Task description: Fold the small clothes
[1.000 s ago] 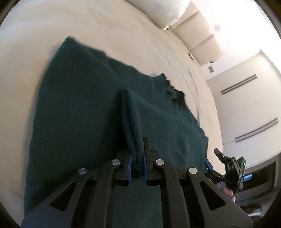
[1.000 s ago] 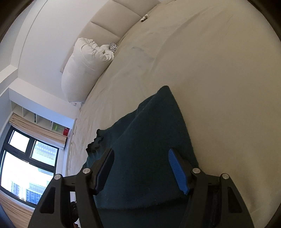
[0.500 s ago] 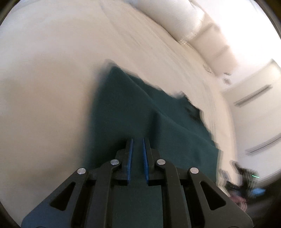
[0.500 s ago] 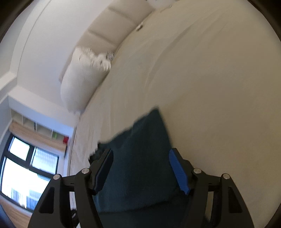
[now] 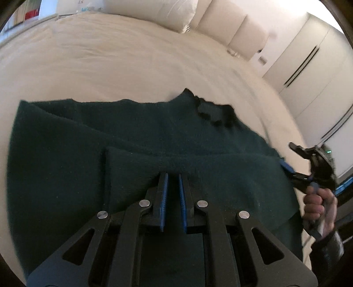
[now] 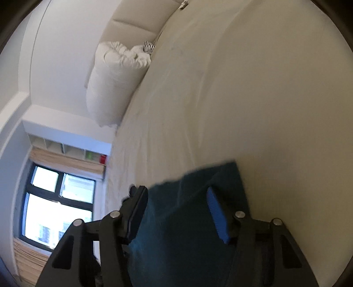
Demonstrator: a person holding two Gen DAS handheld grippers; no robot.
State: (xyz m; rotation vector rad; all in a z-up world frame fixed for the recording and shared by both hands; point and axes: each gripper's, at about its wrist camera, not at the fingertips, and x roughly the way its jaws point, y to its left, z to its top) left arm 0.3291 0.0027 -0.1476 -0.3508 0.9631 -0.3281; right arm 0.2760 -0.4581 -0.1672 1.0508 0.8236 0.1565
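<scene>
left claw [image 5: 173, 176]: narrow gap, holding nothing, over folded dark green garment [image 5: 66, 159] | right claw [image 6: 176, 209]: wide, garment between fingers | bed [image 5: 132, 61]

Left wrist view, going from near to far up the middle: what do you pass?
Left claw → dark green garment → cream bed sheet → white pillow.
</scene>
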